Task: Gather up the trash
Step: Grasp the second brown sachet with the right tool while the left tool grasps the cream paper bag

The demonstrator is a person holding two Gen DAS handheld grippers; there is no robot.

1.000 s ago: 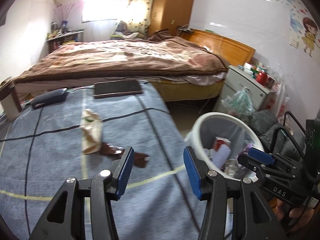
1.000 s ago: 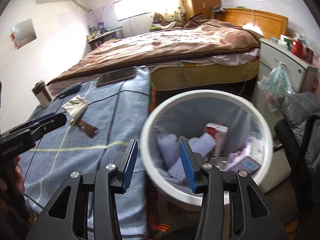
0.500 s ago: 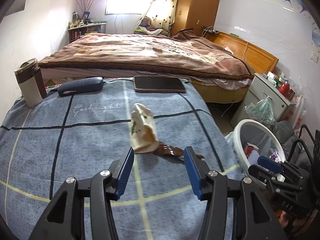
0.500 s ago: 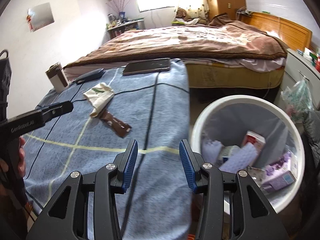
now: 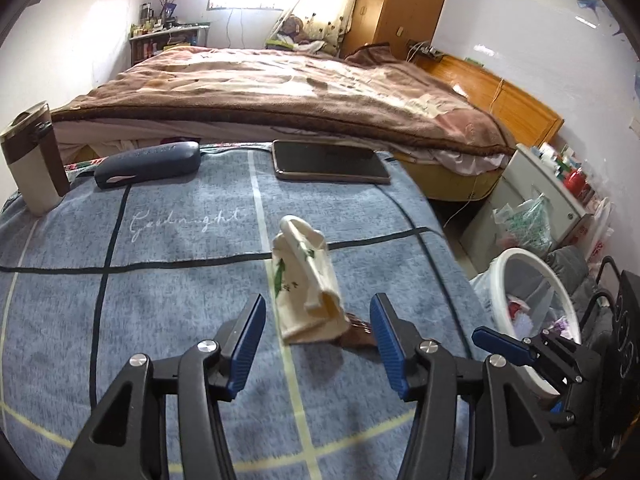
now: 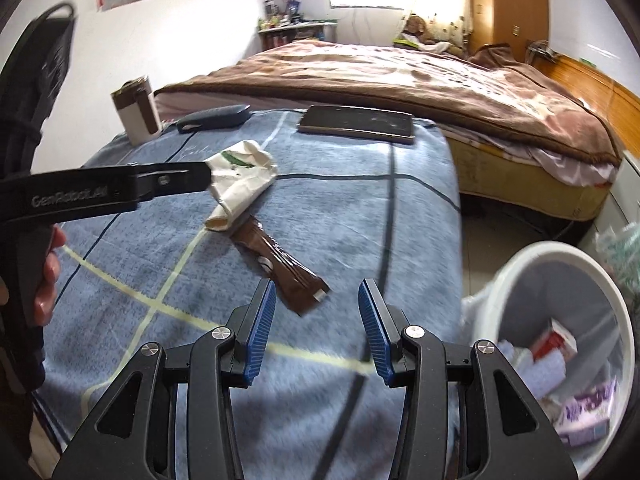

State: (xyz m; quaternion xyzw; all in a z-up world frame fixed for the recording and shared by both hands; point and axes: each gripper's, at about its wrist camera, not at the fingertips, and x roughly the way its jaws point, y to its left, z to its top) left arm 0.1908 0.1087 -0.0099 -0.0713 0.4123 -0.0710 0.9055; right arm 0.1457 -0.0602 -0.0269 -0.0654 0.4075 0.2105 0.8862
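At nine o'clock in the left wrist view we note a brown-and-cream travel mug [image 5: 34, 160] standing upright on the blue checked cloth [image 5: 160, 288], and just right of it, at ten o'clock, a dark glasses case [image 5: 147, 164] lying flat. At twelve o'clock a dark tablet [image 5: 330, 162] lies at the far edge of the cloth, with the bed [image 5: 280, 92] behind it. At centre we find the crumpled cream wrapper [image 5: 306, 286], printed with green leaves, resting on the cloth with one end overlapping the brown wrapper [image 5: 358, 334]. The left gripper [image 5: 318, 344] has its jaws spread wide and holds nothing; the cream wrapper sits just ahead of the gap. In the right wrist view the brown wrapper [image 6: 280, 264] lies flat, pointing toward five o'clock, its near end just ahead of the right gripper [image 6: 318, 326], whose jaws are likewise spread and hold nothing. At four o'clock the white trash bin [image 6: 560, 280] stands on the floor beside the cloth-covered surface, already containing cartons and paper.
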